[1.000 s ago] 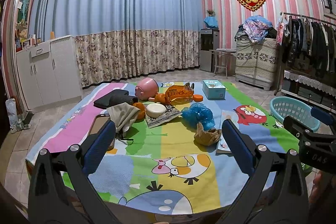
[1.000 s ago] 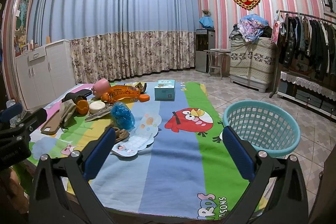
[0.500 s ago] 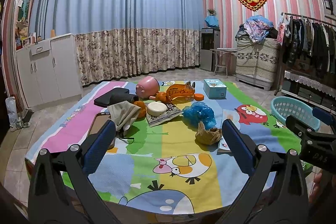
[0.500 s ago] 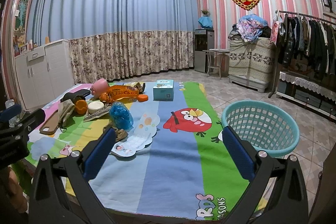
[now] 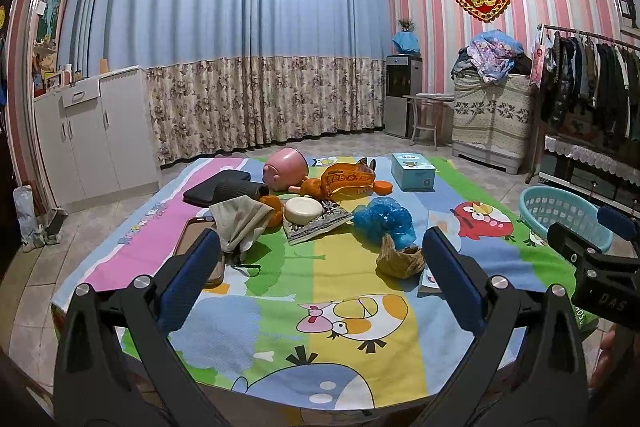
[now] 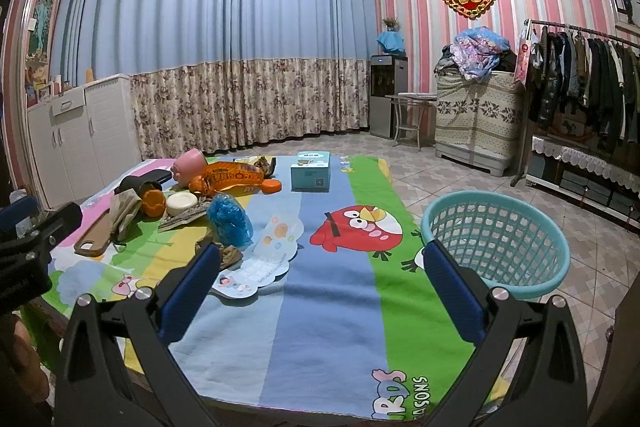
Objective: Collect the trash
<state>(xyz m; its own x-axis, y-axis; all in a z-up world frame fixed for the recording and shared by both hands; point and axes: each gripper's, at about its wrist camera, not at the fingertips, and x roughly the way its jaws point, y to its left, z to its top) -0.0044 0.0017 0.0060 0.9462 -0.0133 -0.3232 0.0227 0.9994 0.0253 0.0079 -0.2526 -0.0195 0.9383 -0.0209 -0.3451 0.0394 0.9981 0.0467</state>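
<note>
Two tongs are showing, one per view, each with two blue-padded fingers. The left tongs (image 5: 320, 283) are hovering spread wide over the near edge of the cartoon-print table (image 5: 352, 343), gripping nothing. The right tongs (image 6: 320, 283) are likewise gaping wide and empty.

On the table, items are clustering from 10 to 12 o'clock in the left view: one crumpled brown paper wad (image 5: 400, 259), one blue plastic bag (image 5: 384, 219), one orange snack wrapper (image 5: 348, 179), one pink pot (image 5: 284, 173), one round white lid (image 5: 302, 209), one grey cloth (image 5: 240, 223), one phone case (image 5: 196, 243), one black pouch (image 5: 216, 187), one light blue box (image 5: 413, 177), and one paper fan (image 6: 260, 259) lying flat beside the wad. One teal basket (image 6: 496, 239) is sitting off the table's right edge at 2 o'clock in the right view, holding nothing visible.

Compared with a second ago, both views are barely shifting; the objects are staying where they were, and both tongs are keeping the same wide spread.

The near half of the table is lying bare, giving open room, as is the blue and green stretch between the clutter and the basket.
</note>
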